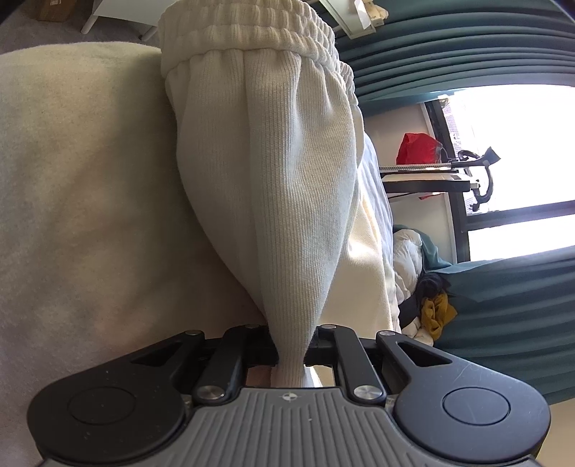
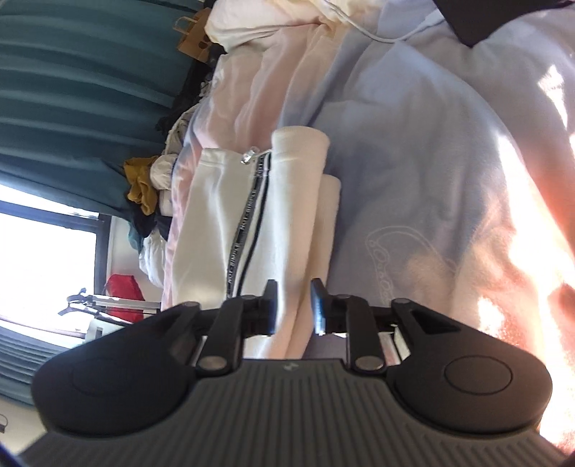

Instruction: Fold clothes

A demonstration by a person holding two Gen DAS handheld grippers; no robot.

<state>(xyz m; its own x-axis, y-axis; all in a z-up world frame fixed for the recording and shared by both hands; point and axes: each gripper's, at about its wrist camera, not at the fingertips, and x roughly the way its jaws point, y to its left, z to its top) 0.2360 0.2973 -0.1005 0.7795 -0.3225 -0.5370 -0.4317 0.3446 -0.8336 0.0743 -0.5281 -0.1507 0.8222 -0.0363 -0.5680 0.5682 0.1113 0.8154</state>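
Observation:
White ribbed sweatpants point(image 1: 273, 172) with an elastic waistband point(image 1: 251, 25) hang stretched from my left gripper point(image 1: 291, 354), which is shut on a bunched fold of the fabric. In the right wrist view the same white pants point(image 2: 287, 222), with a dark striped side tape point(image 2: 248, 219), run up from my right gripper point(image 2: 294, 305). Its jaws are closed on the fabric with a narrow gap filled by cloth. The pants are lifted above the bed.
A cream blanket point(image 1: 79, 186) covers the bed on the left. A pale blue sheet point(image 2: 424, 151) lies to the right. A pile of clothes point(image 2: 151, 186) sits by teal curtains point(image 1: 503, 309) and a bright window point(image 1: 510, 143).

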